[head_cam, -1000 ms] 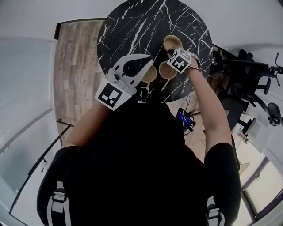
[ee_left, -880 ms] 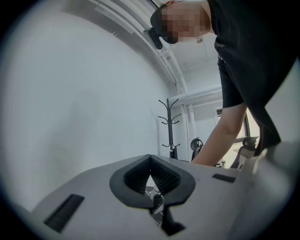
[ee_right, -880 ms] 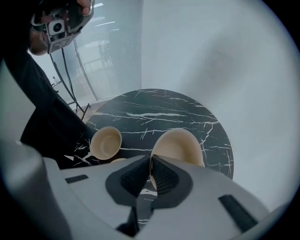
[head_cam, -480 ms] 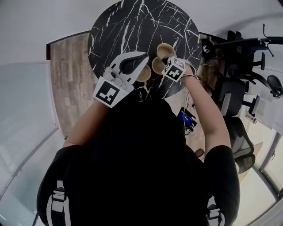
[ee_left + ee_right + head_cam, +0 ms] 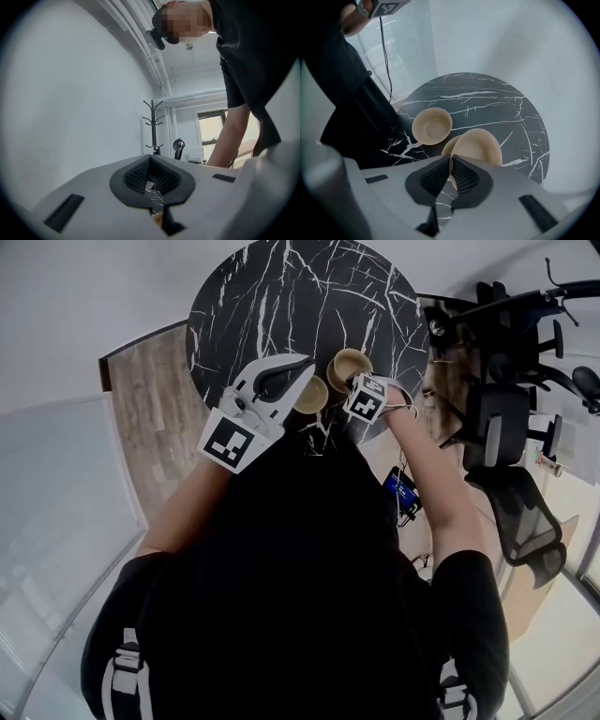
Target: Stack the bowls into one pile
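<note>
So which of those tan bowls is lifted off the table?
The tilted bowl, its rim pinched in the right gripper's jaws, above a half-hidden bowl. The third bowl sits upright alone on the table.

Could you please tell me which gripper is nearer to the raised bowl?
Right. The right gripper grips the raised bowl by its rim; the left gripper is off to its side, clear of it.

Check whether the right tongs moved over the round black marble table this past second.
Yes. In the head view the right tongs, gripping a round beige bowl, came toward the near edge of the table, closing on the lone beige bowl.
</note>
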Available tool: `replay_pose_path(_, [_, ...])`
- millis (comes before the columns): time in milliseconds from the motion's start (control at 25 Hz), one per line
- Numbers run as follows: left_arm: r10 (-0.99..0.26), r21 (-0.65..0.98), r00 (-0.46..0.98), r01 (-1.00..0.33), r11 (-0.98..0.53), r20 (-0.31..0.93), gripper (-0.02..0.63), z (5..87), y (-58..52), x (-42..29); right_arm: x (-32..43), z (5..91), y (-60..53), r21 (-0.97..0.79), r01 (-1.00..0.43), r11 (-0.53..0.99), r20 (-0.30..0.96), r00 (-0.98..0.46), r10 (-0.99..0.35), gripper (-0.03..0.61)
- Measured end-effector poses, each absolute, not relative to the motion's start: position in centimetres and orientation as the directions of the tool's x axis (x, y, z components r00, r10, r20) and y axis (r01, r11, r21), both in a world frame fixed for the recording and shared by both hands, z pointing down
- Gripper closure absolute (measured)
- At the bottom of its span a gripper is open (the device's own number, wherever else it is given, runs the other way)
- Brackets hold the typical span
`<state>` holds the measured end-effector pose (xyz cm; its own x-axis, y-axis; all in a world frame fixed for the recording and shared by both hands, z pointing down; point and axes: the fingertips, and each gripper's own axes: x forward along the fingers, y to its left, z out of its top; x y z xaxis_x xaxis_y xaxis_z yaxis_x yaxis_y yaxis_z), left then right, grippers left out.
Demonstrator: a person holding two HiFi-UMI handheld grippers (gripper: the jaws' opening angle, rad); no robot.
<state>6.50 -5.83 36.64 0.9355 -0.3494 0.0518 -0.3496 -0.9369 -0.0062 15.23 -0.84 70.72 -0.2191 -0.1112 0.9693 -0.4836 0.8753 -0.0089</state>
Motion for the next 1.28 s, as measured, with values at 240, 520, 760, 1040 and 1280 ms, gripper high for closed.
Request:
replay_pose_path(240, [-0.326, -0.013, 0.943, -0.326, -0.945, 0.065, 0.611, 36.8, -5.3, 5.3, 14.8, 71.9, -0.4, 0.009, -0.532, 0.847, 0.971, -0.197, -0.133, 0.560])
replay_pose_path(520, [-0.318, -0.007, 0.945, -0.318, -0.948, 0.084, 0.611, 37.8, -4.7, 3.6, 14.3, 73.3, 0.3, 0.053, -0.512, 0.857, 0.980, -0.136, -0.142, 0.560])
replay_pose_path(760, [-0.302, -0.009, 0.949, -0.303, -0.953, 0.087, 0.611, 38.3, -4.7, 2.7, 14.2, 73.8, 0.2, 0.006, -0.601, 0.800, 0.977, -0.167, -0.133, 0.545])
replay_pose_path(1040, [-0.285, 0.001, 0.956, -0.286, -0.958, 0.071, 0.611, 38.2, -4.7, 2.1, 13.9, 72.1, -0.1, -0.022, -0.650, 0.760, 0.971, -0.195, -0.139, 0.515])
replay_pose_path(1280, [-0.278, -0.001, 0.959, -0.278, -0.960, 0.050, 0.611, 37.8, -4.5, 1.8, 12.4, 69.3, -0.6, -0.046, -0.685, 0.727, 0.947, -0.261, -0.185, 0.511])
